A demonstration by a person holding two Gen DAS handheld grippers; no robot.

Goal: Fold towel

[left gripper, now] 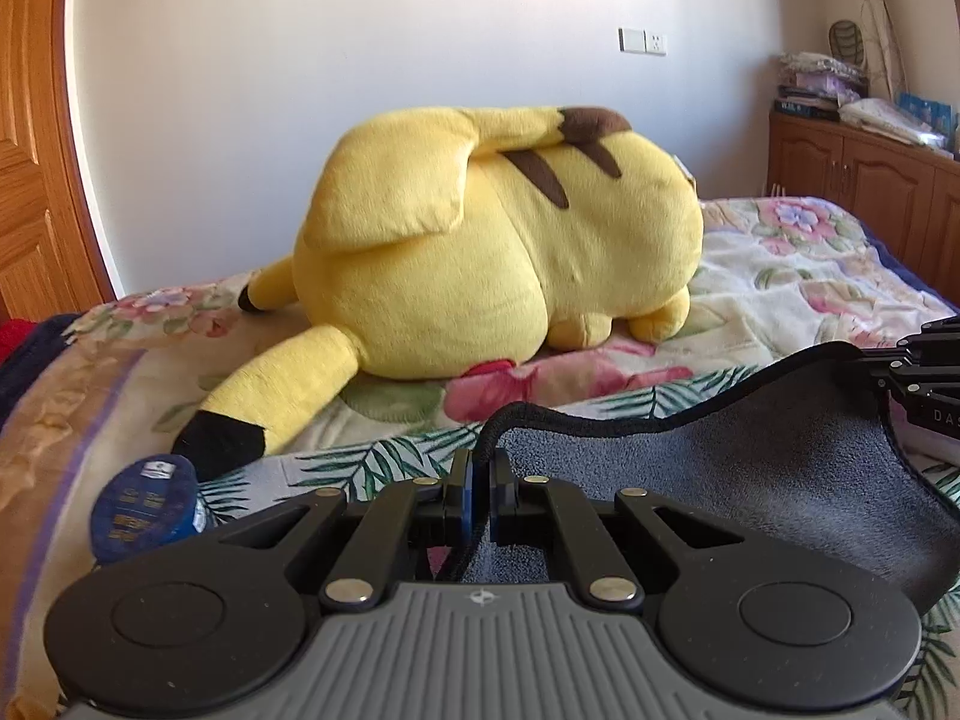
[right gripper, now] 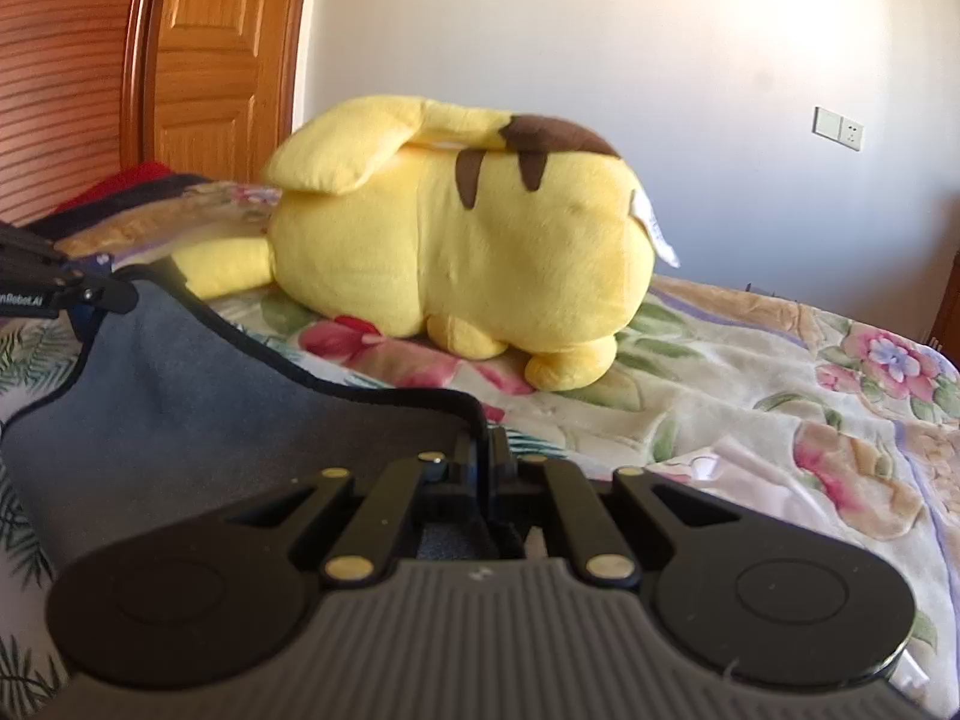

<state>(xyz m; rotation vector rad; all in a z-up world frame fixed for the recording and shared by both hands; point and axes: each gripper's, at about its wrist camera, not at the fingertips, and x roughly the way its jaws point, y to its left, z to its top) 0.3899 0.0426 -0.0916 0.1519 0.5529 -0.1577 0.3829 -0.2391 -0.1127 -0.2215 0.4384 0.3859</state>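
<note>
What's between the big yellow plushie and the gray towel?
Only flowery bedspread lies between the yellow plushie and the gray towel; both views show it.

A bed covered with a cream floral quilt (left gripper: 780, 276) printed with pink and purple flowers. A large yellow plush toy (left gripper: 498, 240) with brown stripes and black-tipped ears lies on it near the wall. Closer in, a palm-leaf printed cloth (left gripper: 384, 456) lies on the quilt, with a round dark blue tin (left gripper: 147, 507) beside its left edge. A grey towel with black edging (left gripper: 750, 480) hangs above the leaf cloth.
</note>
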